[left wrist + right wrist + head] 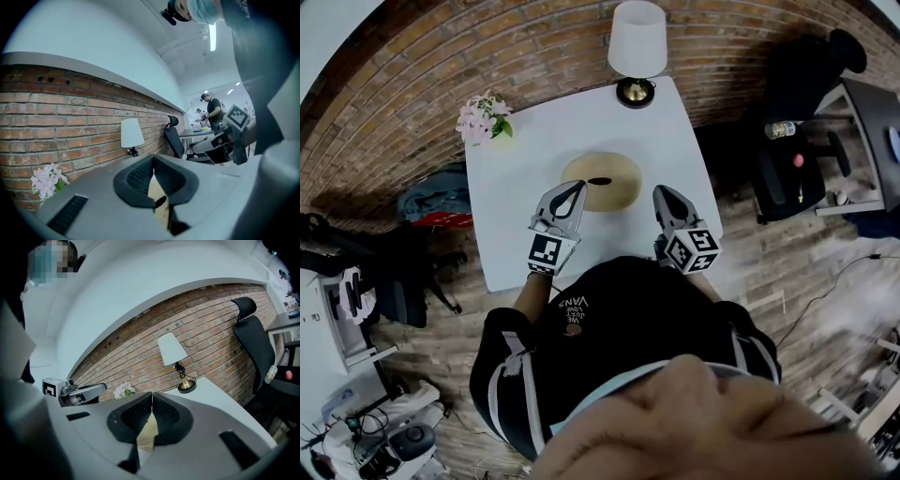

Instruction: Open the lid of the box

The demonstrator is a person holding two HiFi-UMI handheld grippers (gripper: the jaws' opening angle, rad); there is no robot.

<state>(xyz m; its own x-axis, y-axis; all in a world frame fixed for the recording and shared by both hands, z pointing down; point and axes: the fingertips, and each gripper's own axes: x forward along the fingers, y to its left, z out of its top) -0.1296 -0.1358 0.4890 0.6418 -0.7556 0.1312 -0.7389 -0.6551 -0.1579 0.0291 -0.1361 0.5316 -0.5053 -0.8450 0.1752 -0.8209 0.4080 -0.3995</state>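
Round box [619, 192] sits mid-tabletop [511, 187]; its lid knob [600, 180] lies at 3 o'clock from the left gripper [577, 187], nearer, and 9 o'clock from the right gripper [660, 192], both fingers together, empty.

Box [605, 199]: round, low, light tan. Sits flat near the middle of the white table [516, 234]. Lid [623, 173] is on and closed, level, same tan colour, with a small dark handle [600, 180] near its centre.
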